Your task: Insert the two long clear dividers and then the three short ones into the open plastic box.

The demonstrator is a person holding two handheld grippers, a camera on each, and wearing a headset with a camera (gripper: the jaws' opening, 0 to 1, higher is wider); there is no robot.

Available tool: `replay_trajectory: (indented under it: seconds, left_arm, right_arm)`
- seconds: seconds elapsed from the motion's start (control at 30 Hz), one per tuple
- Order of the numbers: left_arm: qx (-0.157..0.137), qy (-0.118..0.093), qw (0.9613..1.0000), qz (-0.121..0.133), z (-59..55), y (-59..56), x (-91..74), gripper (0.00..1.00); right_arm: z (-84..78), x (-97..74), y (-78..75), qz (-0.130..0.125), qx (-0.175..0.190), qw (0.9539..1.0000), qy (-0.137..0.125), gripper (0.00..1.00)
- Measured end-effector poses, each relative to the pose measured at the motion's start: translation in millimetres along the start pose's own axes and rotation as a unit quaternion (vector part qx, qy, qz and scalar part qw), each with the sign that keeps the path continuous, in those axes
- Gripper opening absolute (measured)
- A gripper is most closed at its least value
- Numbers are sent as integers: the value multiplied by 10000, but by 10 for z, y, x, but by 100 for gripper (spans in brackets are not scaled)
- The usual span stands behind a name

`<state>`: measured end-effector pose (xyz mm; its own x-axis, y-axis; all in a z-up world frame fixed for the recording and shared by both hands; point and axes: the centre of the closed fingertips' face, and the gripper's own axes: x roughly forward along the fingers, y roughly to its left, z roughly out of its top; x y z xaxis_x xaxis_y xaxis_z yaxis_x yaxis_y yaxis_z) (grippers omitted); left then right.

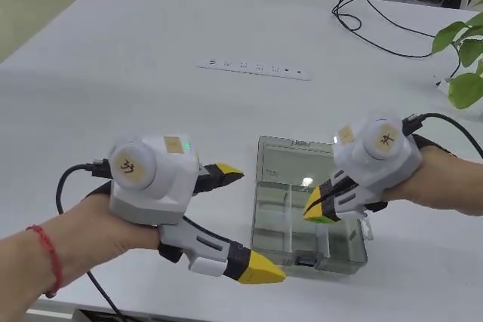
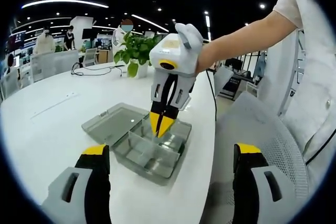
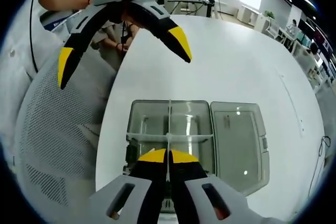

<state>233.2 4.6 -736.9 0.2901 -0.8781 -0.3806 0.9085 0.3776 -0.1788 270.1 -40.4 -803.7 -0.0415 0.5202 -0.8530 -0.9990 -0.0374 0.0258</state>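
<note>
**A:** Head view first: what lay on the white desk (image 1: 151, 28)?

**B:** The open plastic box (image 1: 264, 235), with its lid (image 1: 290, 157) folded flat behind it.

**A:** And the grippers?

**B:** The left gripper (image 1: 247, 221) hung just left of the box, fingers (image 1: 260, 268) spread wide and holding nothing. The right gripper (image 1: 315, 213) hovered over the middle of the box.

**A:** And how were its fingers?

**B:** In the right gripper view they were pinched on a thin clear divider (image 3: 169, 119). It stood upright inside the box and crossed a second partition (image 3: 189, 136).
</note>
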Motion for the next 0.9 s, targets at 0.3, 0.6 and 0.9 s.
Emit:
replay_trajectory:
  seconds: [0.3,0.6,0.9]
  left_arm:
    - [-14,6,10000,12,-13,15,-5,100]
    - [-15,17,10000,5,-19,15,3,100]
    - [-10,43,10000,-5,-30,9,9,100]
  right_arm:
    - [-44,96,5,9,-135,9995,286,3]
    - [-74,109,1,-8,-175,9992,368,3]
    - [-70,98,0,-109,-94,9994,320,5]
